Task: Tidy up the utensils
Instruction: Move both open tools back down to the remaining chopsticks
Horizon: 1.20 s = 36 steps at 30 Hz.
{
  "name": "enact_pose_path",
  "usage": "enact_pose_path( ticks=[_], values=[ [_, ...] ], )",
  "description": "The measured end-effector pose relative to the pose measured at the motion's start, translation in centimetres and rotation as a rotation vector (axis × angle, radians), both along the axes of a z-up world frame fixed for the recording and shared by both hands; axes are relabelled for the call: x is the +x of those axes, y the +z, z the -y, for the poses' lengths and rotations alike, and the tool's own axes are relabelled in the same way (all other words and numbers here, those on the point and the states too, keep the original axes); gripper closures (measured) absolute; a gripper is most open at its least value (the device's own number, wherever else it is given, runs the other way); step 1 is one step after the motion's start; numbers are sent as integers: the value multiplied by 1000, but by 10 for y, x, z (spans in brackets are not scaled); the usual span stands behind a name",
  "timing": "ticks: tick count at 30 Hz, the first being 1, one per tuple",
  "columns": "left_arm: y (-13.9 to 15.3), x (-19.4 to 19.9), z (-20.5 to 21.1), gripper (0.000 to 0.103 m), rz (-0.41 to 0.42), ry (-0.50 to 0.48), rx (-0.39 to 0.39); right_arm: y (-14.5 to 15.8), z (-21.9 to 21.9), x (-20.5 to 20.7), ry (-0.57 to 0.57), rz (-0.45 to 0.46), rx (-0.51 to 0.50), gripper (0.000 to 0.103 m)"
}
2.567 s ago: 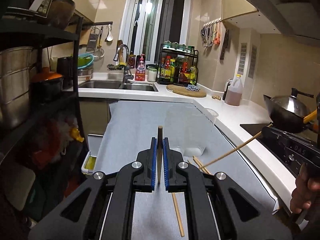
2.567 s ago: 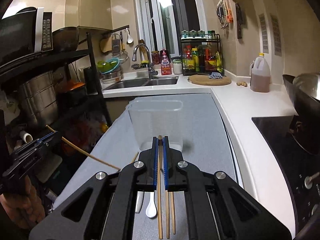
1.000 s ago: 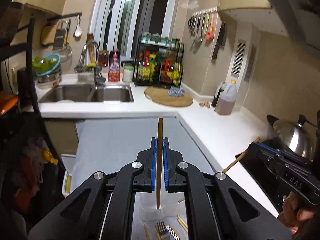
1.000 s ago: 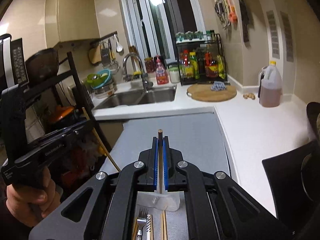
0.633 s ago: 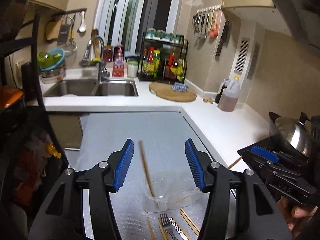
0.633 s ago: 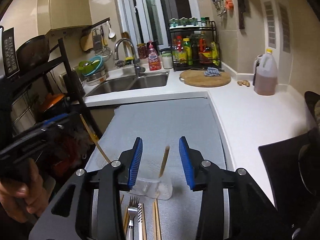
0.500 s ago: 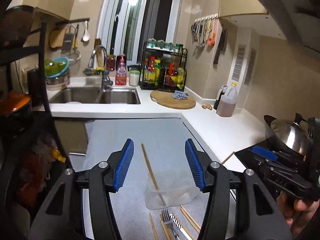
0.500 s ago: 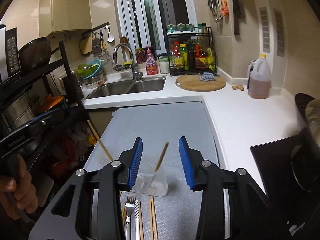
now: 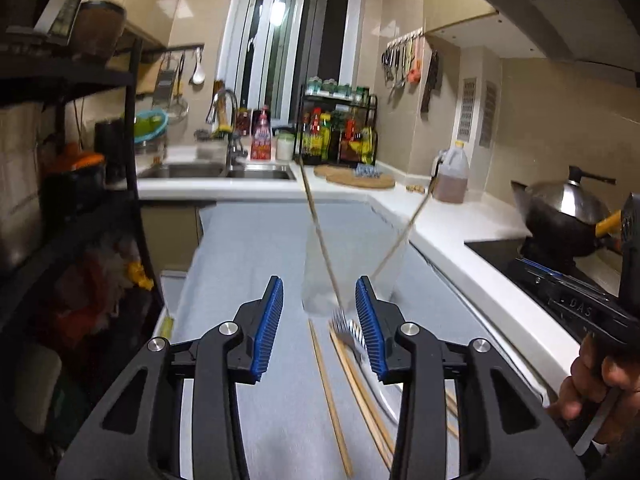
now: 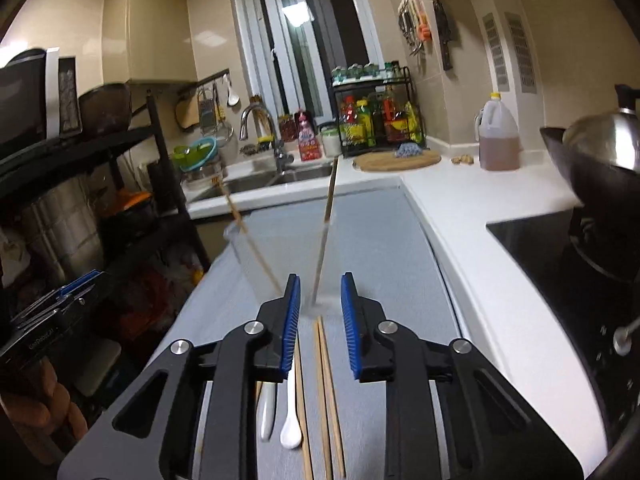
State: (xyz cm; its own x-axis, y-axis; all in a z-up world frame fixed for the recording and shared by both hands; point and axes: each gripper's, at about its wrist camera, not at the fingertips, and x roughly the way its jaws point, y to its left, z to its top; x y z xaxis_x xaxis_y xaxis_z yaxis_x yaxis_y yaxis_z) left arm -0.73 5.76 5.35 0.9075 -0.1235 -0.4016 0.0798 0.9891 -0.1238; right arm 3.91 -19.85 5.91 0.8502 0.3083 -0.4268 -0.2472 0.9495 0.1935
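I have both tongs released with nothing between their blue pads. My left tongs [image 9: 319, 322] sit low in the middle of the left wrist frame, spread wide over the grey tabletop [image 9: 248, 248]. Just past their tips stands a clear plastic cup [image 9: 352, 268], upright in the centre of the frame. Two chopsticks lean in it: one chopstick [image 9: 318, 232] tilts toward the upper left, the other chopstick [image 9: 404, 232] toward the upper right, and they cross near the cup's bottom. In front of the cup, in the lower middle of the frame, a fork [image 9: 348, 330] lies flat with its tines toward the cup, beside several loose chopsticks [image 9: 330, 396] running down to the bottom edge. At the lower right edge I see the person's hand [image 9: 596, 384] on the other tool's handle.

My right tongs [image 10: 320, 320] are also parted, though less widely, in the lower middle of the right wrist frame. The same cup [image 10: 276, 256] is just beyond them, blurred, with its two sticks fanning upward. Below, between and beside the fingers, a pair of chopsticks [image 10: 326, 392] lies lengthwise on the tabletop, and a white spoon [image 10: 291, 428] rests to its left.
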Motion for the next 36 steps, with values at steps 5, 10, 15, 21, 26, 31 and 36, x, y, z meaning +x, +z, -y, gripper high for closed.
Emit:
enact_pose_path(
  ticks=[5, 10, 15, 21, 26, 31, 36],
  values=[
    [-49, -13, 3, 72, -93, 11, -23, -39, -1, -8, 7, -79, -37, 88],
    [-86, -22, 5, 79, -146, 36, -3, -75, 4, -10, 1, -159, -18, 91],
    [-106, -23, 8, 82, -180, 35, 8, -111, 7, -11, 4, -231, 9, 91],
    [-125, -19, 19, 81, -240, 6, 17, -125, 3, -6, 30, -277, -3, 88],
    [-131, -18, 22, 81, -260, -1, 25, -131, -2, -7, 50, -298, -26, 88],
    [-135, -18, 30, 81, -264, -13, 59, -132, -11, -8, 66, -301, -72, 88],
    [-138, -18, 37, 81, -267, -18, 87, -134, -12, -12, 59, -288, -91, 95]
  ],
)
